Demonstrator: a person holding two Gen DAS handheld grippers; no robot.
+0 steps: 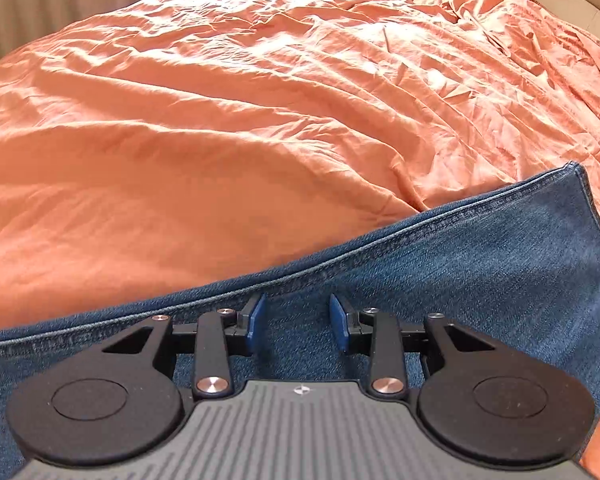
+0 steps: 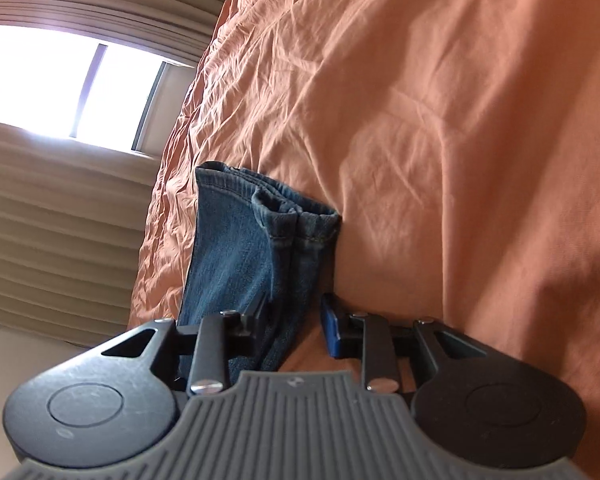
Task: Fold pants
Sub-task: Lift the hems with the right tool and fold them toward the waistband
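- Right now my left gripper (image 1: 298, 320) hovers with fingers parted over the jeans (image 1: 440, 264) on the orange sheet (image 1: 220, 120).
- My right gripper (image 2: 294, 320) straddles the cuff ends (image 2: 296, 220), unclamped (I'd take both layers before closing).

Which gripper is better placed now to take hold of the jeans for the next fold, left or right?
Probably right. The right gripper has its open jaws around the stacked legs of the jeans, near the hems. The left gripper only hovers, open, over flat denim.
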